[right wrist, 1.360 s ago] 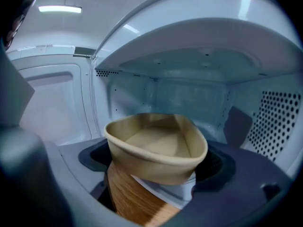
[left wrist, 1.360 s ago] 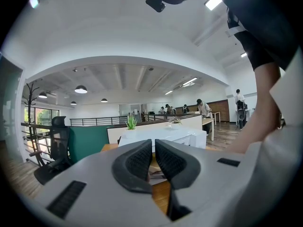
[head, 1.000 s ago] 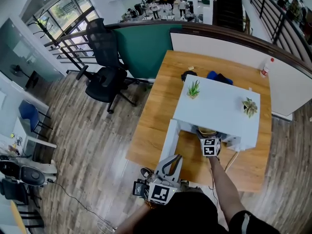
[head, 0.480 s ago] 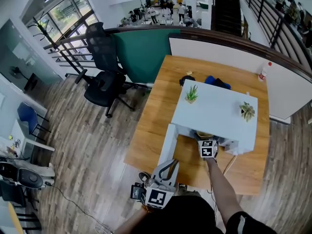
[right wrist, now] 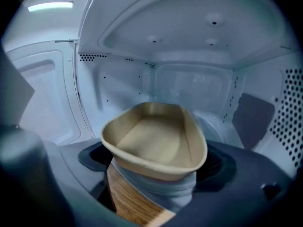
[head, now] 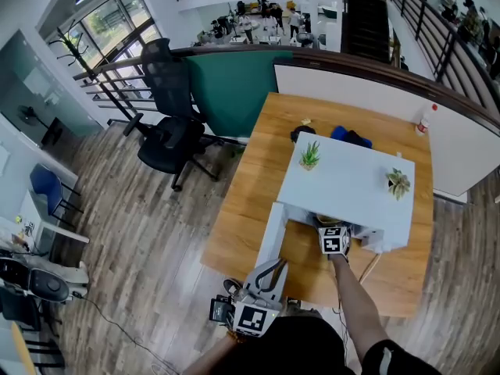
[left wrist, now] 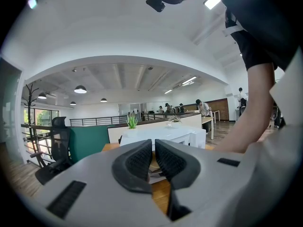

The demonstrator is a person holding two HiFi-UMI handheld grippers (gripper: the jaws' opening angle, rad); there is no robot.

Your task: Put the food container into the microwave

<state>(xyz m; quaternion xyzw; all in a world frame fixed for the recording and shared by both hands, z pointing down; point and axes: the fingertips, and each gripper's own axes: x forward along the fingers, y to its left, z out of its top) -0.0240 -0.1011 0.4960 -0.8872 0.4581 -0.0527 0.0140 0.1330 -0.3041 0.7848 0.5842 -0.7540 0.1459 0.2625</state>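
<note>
A tan paper food container [right wrist: 156, 141] is pinched between the jaws of my right gripper [right wrist: 154, 169], its rim squeezed narrow. It hangs just inside the mouth of the white microwave [right wrist: 189, 79], whose door [right wrist: 42, 93] stands open at the left. In the head view the right gripper [head: 334, 239] is at the microwave's [head: 351, 190] front opening, and only a sliver of the container [head: 326, 220] shows. My left gripper [head: 267, 273] is held low near my body, off the table's front edge. Its jaws [left wrist: 154, 148] are shut with nothing between them.
The microwave stands on a wooden table [head: 250, 194], and two small potted plants [head: 310, 155] [head: 398, 183] sit on top of it. Blue and black items [head: 348, 137] lie behind it. A bottle [head: 424, 118] stands at the far right corner. A black office chair [head: 168, 123] is at the left.
The right gripper with the container has stayed at the microwave's opening, edging slightly inward. The left gripper has barely moved.
</note>
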